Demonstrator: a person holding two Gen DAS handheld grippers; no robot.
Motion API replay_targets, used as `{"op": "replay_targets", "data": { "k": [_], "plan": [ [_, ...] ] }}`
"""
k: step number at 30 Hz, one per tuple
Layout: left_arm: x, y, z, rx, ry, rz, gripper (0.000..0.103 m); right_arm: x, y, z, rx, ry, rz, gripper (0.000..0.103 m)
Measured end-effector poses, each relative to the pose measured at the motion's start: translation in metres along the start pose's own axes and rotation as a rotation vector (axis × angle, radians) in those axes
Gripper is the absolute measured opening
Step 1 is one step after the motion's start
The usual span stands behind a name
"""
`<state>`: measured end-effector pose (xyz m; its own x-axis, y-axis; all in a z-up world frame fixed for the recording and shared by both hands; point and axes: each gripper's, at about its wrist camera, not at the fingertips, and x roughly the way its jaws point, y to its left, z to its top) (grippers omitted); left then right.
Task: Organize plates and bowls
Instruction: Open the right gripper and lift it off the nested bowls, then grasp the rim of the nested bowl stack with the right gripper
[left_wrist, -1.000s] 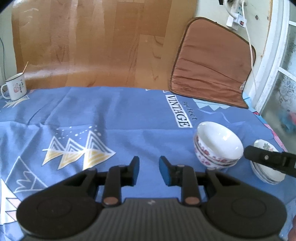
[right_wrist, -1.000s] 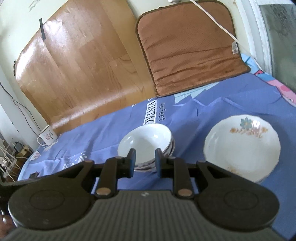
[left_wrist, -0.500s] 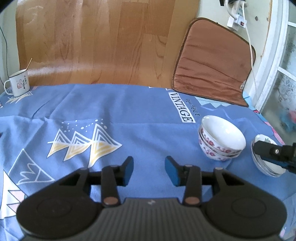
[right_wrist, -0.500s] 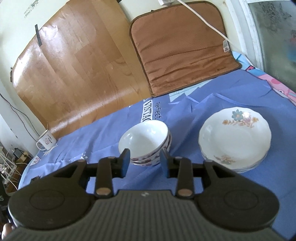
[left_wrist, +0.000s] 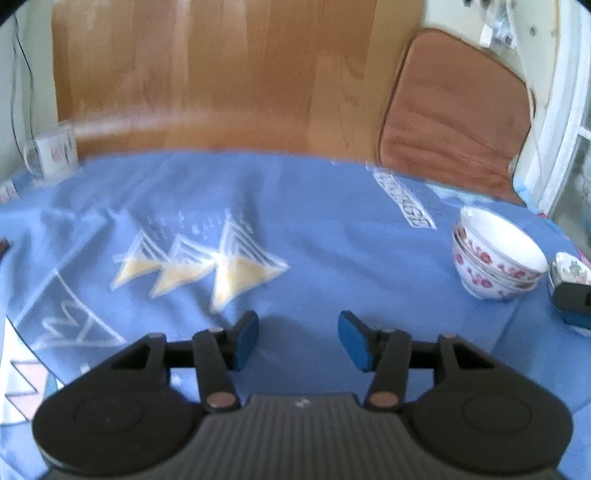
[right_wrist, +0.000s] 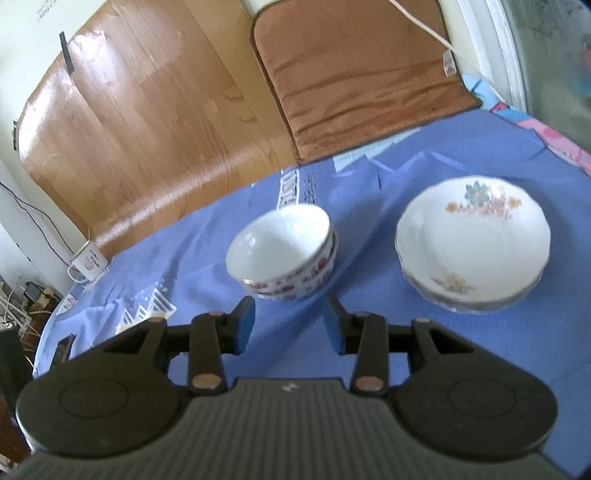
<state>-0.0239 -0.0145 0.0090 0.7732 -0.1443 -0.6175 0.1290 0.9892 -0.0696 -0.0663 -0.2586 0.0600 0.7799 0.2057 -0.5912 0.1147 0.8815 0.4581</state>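
Observation:
A stack of white bowls with red flowers (right_wrist: 284, 254) stands on the blue cloth; it also shows in the left wrist view (left_wrist: 495, 258) at the right. A stack of white flowered plates (right_wrist: 472, 247) sits just right of the bowls; its edge shows in the left wrist view (left_wrist: 570, 267). My right gripper (right_wrist: 290, 325) is open and empty, just in front of the bowls. My left gripper (left_wrist: 297, 339) is open and empty above bare cloth, well left of the bowls. The right gripper's tip (left_wrist: 572, 299) shows at the left wrist view's right edge.
A white mug (left_wrist: 53, 155) stands at the cloth's far left corner; it also shows in the right wrist view (right_wrist: 88, 264). A brown cushion (right_wrist: 362, 74) and a wooden board (left_wrist: 221, 81) lean against the back wall. A window frame is at the right.
Both grippers have opened wider and drawn back from the bowls and plates. The left view has shifted left, so the bowls sit nearer its right edge.

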Motion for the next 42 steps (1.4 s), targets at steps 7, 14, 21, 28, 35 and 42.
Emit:
{"op": "replay_targets", "data": {
  "k": [7,14,21,28,35,42],
  "plan": [
    [-0.01,0.011,-0.013,-0.01,-0.074,-0.062,0.051,0.007,-0.002,0.001,0.033,-0.027,-0.04,0.044],
    [-0.011,0.02,-0.012,-0.066,-0.084,-0.077,0.051,-0.011,0.019,0.012,0.015,-0.214,-0.051,0.045],
    [-0.009,0.02,-0.012,-0.07,-0.082,-0.08,0.051,-0.012,0.019,0.009,0.005,-0.266,-0.09,0.045],
    [-0.006,0.02,-0.009,-0.072,-0.08,-0.058,0.051,-0.008,0.012,0.01,0.006,-0.258,-0.094,0.045],
    [-0.008,0.02,0.005,-0.077,-0.163,0.035,0.052,-0.014,0.001,0.011,0.006,-0.285,-0.103,0.046],
    [0.001,0.009,0.011,-0.013,-0.321,0.222,0.054,-0.019,-0.016,0.015,0.017,-0.319,-0.126,0.047]
  ]
}}
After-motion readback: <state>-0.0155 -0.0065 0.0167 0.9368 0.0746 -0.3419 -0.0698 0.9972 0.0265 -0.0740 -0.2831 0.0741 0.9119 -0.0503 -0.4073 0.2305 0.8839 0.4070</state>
